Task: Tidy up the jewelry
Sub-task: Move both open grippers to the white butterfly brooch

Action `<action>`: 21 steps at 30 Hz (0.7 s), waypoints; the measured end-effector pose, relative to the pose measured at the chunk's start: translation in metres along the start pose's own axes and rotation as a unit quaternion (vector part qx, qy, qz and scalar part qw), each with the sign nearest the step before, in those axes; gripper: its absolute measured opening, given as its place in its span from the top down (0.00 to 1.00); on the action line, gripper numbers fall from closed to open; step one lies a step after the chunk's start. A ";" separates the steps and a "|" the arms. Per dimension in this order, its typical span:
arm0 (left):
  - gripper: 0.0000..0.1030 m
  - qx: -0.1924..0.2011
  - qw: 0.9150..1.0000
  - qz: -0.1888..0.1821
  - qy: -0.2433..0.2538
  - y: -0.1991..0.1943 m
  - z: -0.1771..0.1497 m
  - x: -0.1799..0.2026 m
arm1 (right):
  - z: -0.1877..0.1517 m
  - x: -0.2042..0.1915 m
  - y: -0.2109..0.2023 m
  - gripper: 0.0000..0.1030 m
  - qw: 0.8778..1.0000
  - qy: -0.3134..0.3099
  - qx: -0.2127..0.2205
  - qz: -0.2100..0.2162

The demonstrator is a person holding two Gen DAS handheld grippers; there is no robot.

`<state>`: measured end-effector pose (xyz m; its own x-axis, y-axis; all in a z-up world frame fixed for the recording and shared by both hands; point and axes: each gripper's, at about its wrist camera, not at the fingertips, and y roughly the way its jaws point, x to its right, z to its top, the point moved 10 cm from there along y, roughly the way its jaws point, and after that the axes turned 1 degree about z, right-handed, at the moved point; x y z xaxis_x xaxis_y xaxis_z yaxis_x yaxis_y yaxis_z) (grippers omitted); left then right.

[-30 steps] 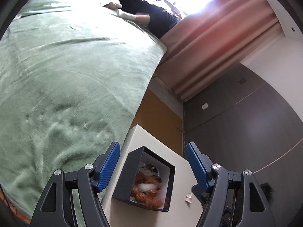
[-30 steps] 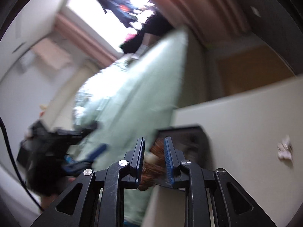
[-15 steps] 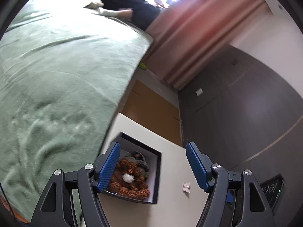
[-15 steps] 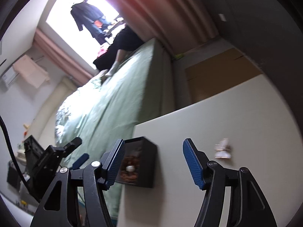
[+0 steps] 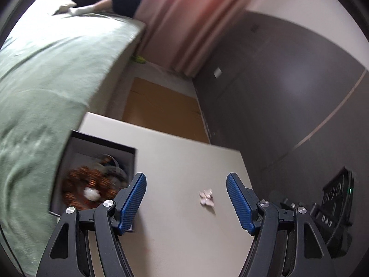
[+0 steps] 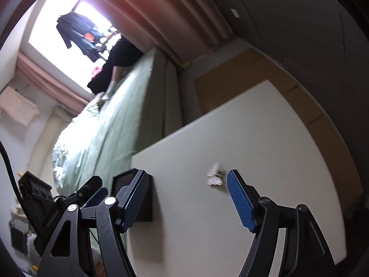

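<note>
A black box (image 5: pixel 96 161) sits at the left edge of a white table (image 5: pixel 175 161). It holds brown beaded jewelry (image 5: pixel 90 184) with a white piece on top. A small pale jewelry piece (image 5: pixel 206 197) lies loose on the table. My left gripper (image 5: pixel 185 198) is open and empty above the table, between the box and the loose piece. My right gripper (image 6: pixel 186 196) is open and empty; the loose piece (image 6: pixel 215 176) lies just inside its right finger, and the box (image 6: pixel 138 198) shows behind its left finger.
A bed with a green blanket (image 5: pixel 46 69) runs along the table's left side. Pink curtains (image 5: pixel 184 23) and a dark grey wall (image 5: pixel 276 92) stand beyond. The other handheld gripper body (image 6: pixel 46 203) shows at left in the right wrist view.
The right gripper opened from nearly shut over the box and swung right toward the loose piece. The left gripper also swung right; the box slid to its left side.
</note>
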<state>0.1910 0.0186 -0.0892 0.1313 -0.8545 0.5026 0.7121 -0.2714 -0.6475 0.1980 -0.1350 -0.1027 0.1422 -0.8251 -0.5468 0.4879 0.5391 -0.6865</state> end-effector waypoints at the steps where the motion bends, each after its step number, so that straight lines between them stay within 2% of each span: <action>1: 0.29 -0.007 1.000 0.002 0.009 0.004 -0.003 0.005 | 0.000 0.007 -0.001 0.31 1.000 0.003 -0.005 -0.006; 7: 0.29 -0.053 0.995 0.019 0.077 0.034 -0.028 0.033 | 0.005 0.029 -0.008 0.31 1.000 0.027 -0.014 -0.004; 12: 0.30 -0.102 0.990 0.024 0.090 0.062 -0.047 0.051 | 0.007 0.048 -0.012 0.31 0.998 0.057 -0.022 -0.007; 21: 0.46 -0.157 0.979 0.073 0.111 0.109 -0.054 0.070 | 0.016 0.084 -0.035 0.31 0.997 0.080 -0.015 -0.016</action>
<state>0.2400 -0.0948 -0.1554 0.0374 -0.9601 0.2770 0.4450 -0.2322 -0.8649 0.2068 -0.2262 -0.1163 -0.0137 -0.8057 -0.5921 0.4642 0.5194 -0.7175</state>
